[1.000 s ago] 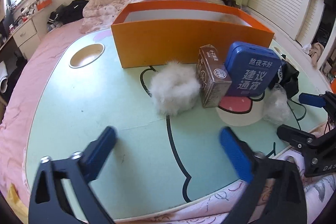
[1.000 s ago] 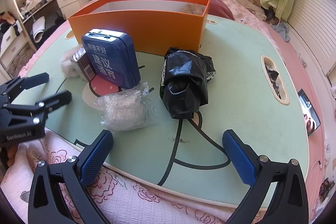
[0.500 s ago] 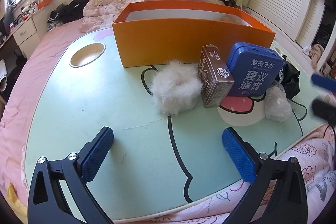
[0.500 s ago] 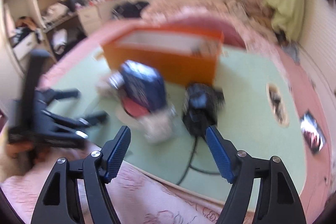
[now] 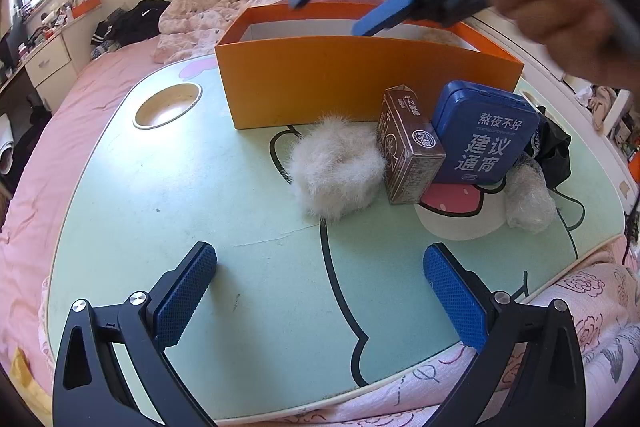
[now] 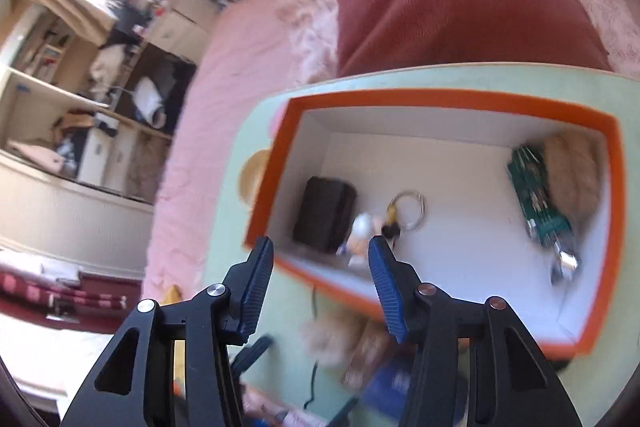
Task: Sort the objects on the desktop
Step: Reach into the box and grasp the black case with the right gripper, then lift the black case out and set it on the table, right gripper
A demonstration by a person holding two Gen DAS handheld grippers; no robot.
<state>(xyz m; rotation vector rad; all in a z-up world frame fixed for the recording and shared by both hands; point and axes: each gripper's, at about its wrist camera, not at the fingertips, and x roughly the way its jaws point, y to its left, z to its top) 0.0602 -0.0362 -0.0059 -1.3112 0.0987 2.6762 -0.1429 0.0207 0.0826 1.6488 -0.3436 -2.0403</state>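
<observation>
An orange box point(image 5: 360, 83) stands at the back of the green table point(image 5: 180, 187). In front of it lie a white fur ball point(image 5: 336, 171), a brown carton point(image 5: 408, 147), a blue tin point(image 5: 484, 135), a clear plastic wad point(image 5: 528, 199) and a black bag point(image 5: 552, 151). My left gripper point(image 5: 320, 287) is open and empty, low over the table's near side. My right gripper point(image 6: 320, 275) is open and empty, high over the orange box point(image 6: 460, 99); it also shows in the left wrist view point(image 5: 344, 11). The box holds a black pouch point(image 6: 324, 215), a key ring point(image 6: 408, 207), a green item point(image 6: 536, 195) and a tan fur piece point(image 6: 572, 175).
The table sits on a pink bed point(image 5: 60, 131). A round cup hole point(image 5: 168, 103) is in the table at the left. A dresser point(image 5: 44, 59) and cluttered shelves point(image 6: 80, 107) stand beyond the bed. A black cable point(image 5: 632, 219) hangs at the table's right edge.
My right gripper has risen from the table's near edge and swung over the orange box, looking down into it. My left gripper has stayed nearly still and open.
</observation>
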